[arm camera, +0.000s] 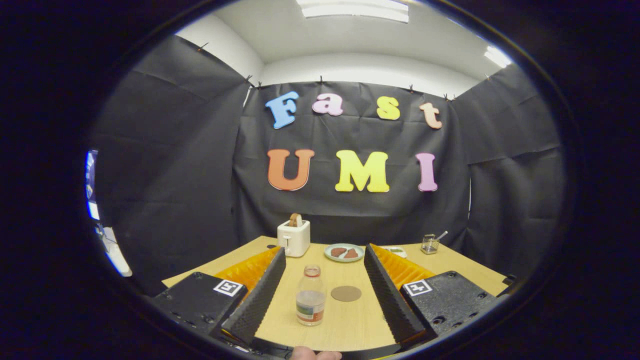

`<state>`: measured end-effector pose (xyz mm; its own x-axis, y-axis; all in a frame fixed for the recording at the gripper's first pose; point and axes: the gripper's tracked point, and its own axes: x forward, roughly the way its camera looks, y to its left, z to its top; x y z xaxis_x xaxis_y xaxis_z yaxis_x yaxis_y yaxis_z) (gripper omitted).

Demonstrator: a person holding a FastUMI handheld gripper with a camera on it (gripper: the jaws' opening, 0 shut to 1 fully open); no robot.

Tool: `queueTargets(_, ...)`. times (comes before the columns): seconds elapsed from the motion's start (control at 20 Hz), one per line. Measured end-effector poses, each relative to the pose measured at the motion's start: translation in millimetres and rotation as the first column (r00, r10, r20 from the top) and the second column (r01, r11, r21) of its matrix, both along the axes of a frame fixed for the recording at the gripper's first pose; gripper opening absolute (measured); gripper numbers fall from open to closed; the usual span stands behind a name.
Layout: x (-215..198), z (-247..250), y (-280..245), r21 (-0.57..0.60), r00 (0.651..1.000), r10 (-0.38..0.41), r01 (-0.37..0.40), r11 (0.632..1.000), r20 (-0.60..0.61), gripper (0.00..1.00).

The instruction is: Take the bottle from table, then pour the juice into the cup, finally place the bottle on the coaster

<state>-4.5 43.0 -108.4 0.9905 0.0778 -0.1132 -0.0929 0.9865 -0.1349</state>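
A small clear plastic bottle [310,296] with a red-rimmed open mouth and a coloured label stands upright on the wooden table [345,320], holding a little pale liquid. It sits between my two fingers, nearer the left one, untouched. A round brown coaster [346,293] lies flat just to the bottle's right, also between the fingers. My gripper [324,257] is open wide, with its fingertips reaching past the bottle. A clear glass cup [430,243] with a spoon in it stands far off to the right, beyond the right finger.
A white toaster [294,238] with a slice of bread in it stands at the back of the table, left of centre. Beside it lies a pale plate [344,252] with two brown pieces of food. A fingertip of the person's hand [314,354] shows below the fingers.
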Motion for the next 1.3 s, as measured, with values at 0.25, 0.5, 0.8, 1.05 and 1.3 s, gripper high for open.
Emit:
queueTargets(0.25, -3.9, -40.8, 8.5, 0.021, 0.999, 0.015, -0.014, 1.000, -0.042, 1.00)
queueTargets(0.5, 1.1, -95.3, -10.4, -0.112, 0.998, -0.044, 0.038, 0.993, -0.054, 1.00)
queueTargets(0.8, 19.5, -163.2, -16.0, -0.195, 0.990, -0.069, 0.044, 0.980, -0.126, 1.00)
queueTargets(1.05, 38.3, -186.6, -9.8, -0.219, 0.987, -0.076, 0.043, 0.975, -0.144, 1.00)
queueTargets(1.3, 57.7, -196.5, -7.6, -0.195, 0.985, -0.088, 0.057, 0.979, -0.150, 1.00)
